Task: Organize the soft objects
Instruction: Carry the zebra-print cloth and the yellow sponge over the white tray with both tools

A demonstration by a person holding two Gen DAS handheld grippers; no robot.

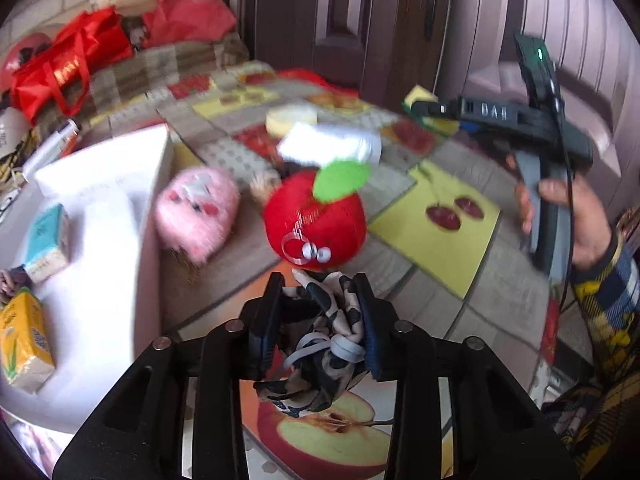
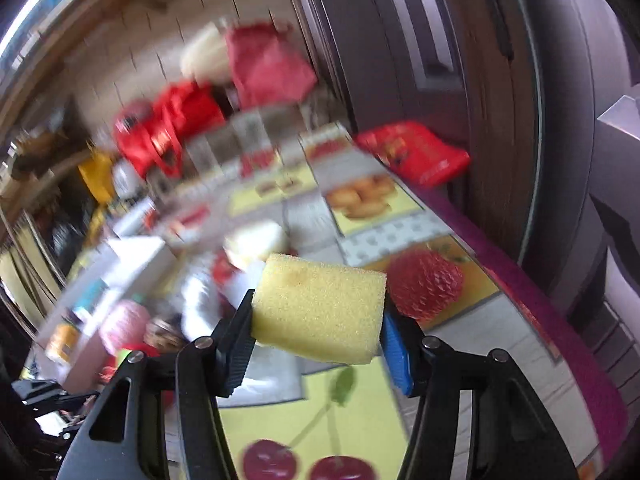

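Note:
My left gripper (image 1: 318,285) is shut on a crumpled black-and-cream patterned cloth (image 1: 320,320) with a grey elastic band, held above the fruit-print tablecloth (image 1: 404,264). Just beyond its fingertips lies a red apple plush (image 1: 316,220) with a green leaf. A pink fluffy plush (image 1: 196,212) rests to the left of it, against a white box (image 1: 100,216). My right gripper (image 2: 318,309) is shut on a yellow sponge block (image 2: 316,292), lifted off the table. In the left wrist view a hand (image 1: 576,220) holds that gripper (image 1: 424,109) at the right.
A folded white cloth (image 1: 332,146) and a pale round pad (image 1: 290,118) lie behind the apple. The white box holds a teal carton (image 1: 44,244) and a yellow carton (image 1: 24,344). Red bags (image 1: 68,64) pile at the back left; a red packet (image 2: 416,152) lies by the dark doors.

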